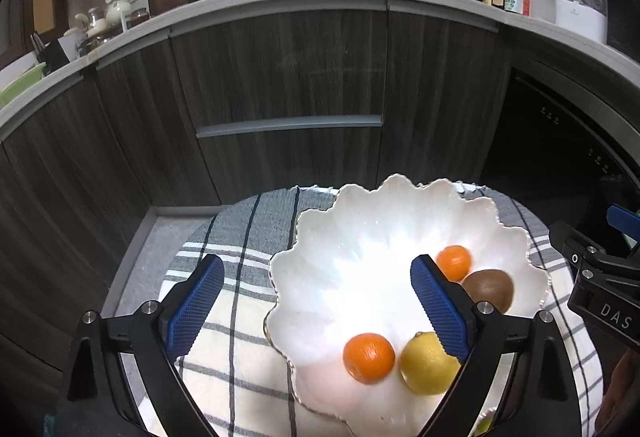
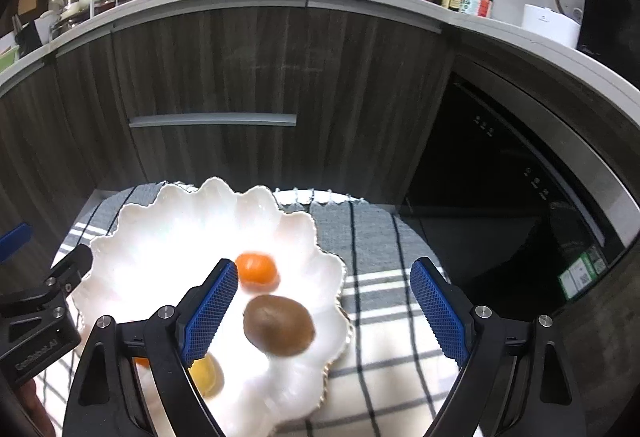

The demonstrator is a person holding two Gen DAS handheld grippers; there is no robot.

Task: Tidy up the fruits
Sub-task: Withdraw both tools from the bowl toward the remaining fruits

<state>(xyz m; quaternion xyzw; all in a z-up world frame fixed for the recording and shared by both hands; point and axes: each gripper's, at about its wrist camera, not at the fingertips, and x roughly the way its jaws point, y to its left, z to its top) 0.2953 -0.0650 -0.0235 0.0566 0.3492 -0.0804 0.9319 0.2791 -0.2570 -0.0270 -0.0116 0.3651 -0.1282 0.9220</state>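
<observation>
The fruits sit in a white bowl [image 1: 360, 229] with a wavy edge. The bowl shines bright and rests on a checked cloth [image 1: 236, 277] of grey and white.

There are four fruits. One orange [image 1: 369, 357] is round and bright. It lies between the two fingers of the left gripper [image 1: 318, 311], closer to the right finger. A yellow lemon [image 1: 428, 363] sits just beside it, and the two look like they touch. The lemon is partly under the right finger. A smaller orange fruit [image 1: 453, 262] lies past the tip of that finger. A brown kiwi [image 1: 490, 289] sits next to it, on the far side of the finger.

The left gripper is spread wide. Its blue pads [image 1: 195, 311] hold nothing and touch nothing. Its left finger hangs over the cloth and its right finger hangs over the bowl. It points forward and down, above the bowl.

The right gripper [image 2: 324, 311] is spread wide too. It holds nothing. The kiwi [image 2: 279, 325] lies between its fingers, closer to the left one, and looks a bit blurry. The small orange fruit [image 2: 257, 272] is just past the left fingertip. The lemon [image 2: 206, 373] peeks out from under that left finger. The right finger hangs over the cloth, outside the bowl. This gripper also tips forward and down.

Each gripper shows at the side of the other one's view, so they are side by side.
</observation>
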